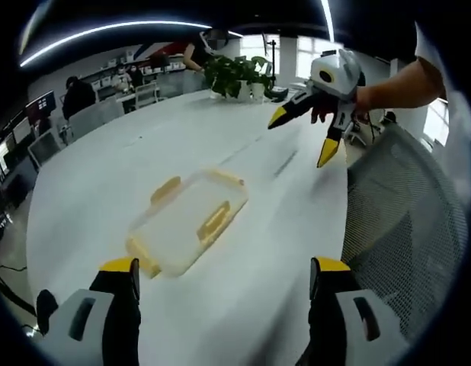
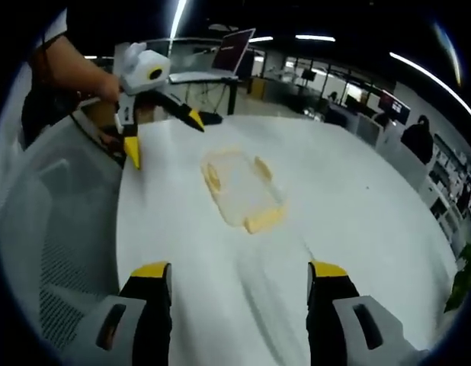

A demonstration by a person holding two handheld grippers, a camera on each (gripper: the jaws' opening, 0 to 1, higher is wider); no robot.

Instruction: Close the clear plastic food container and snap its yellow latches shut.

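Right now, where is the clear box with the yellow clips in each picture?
Left gripper view: the clear box lies near the middle, on the white table.
Right gripper view: the box sits just above the middle.
Shared landmark: the grey mesh chair at the table's edge.

Count: one clear container with four yellow latches on one white counter; two claws, left and right; one mesh chair; one potted plant at 12 o'clock.
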